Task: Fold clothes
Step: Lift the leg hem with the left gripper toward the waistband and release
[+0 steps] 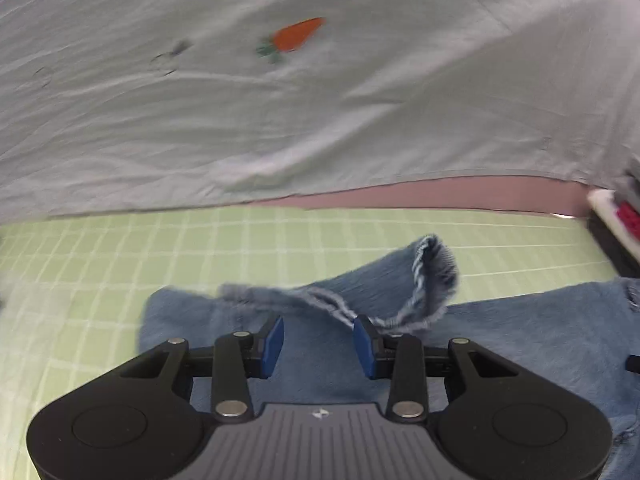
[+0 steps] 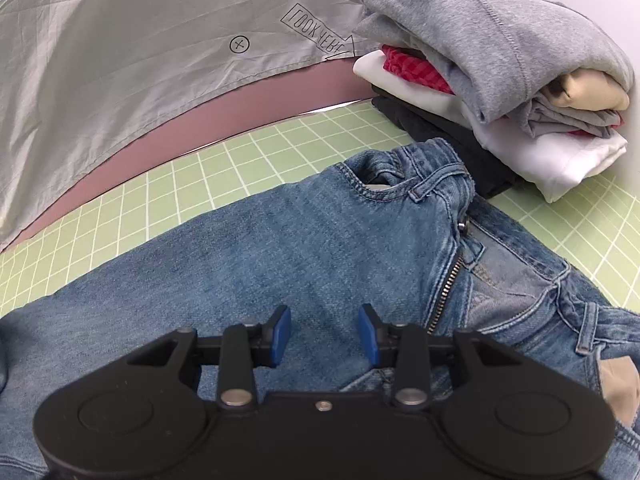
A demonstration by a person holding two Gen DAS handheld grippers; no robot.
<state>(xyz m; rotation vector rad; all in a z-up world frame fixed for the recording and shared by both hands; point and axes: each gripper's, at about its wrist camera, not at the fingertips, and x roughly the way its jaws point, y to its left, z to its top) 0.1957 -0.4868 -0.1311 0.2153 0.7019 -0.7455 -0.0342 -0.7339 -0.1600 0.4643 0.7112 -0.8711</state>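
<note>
In the left wrist view, the left tool [image 1: 319, 340] is seen at the bottom centre of the frame, its blue-padded fingers [image 1: 273, 346] spread well apart with nothing held between them. Directly beyond and beneath them, a pair of blue jeans [image 1: 520, 332] is spread across the lower half of the frame; a frayed leg hem [image 1: 434, 276] is curled up and open just beyond the right finger, though whether the two touch cannot be told. The jeans are laid on a green gridded mat [image 1: 120, 248], which fills the middle band of the frame. Behind the mat a pink strip [image 1: 460, 192] is visible, and above it a pale grey sheet [image 1: 360, 100] printed with an orange carrot [image 1: 298, 35] covers the upper half.

In the right wrist view, the right tool [image 2: 324, 334] is likewise seen at the bottom centre, its jaws wide open and empty, poised over the thigh area of the jeans [image 2: 280, 248]. To the right of centre, the open zipper [image 2: 446, 288] and the waistband [image 2: 420, 168] are seen, the waistband lying towards the upper right. Just past the waistband, in the upper right of the frame, a stack of folded clothes [image 2: 540, 148] rests on the mat [image 2: 200, 176], topped by a grey sweatshirt [image 2: 480, 32]. The sheet [image 2: 140, 60], marked with a "LOOK HERE" arrow, fills the upper left.
</note>
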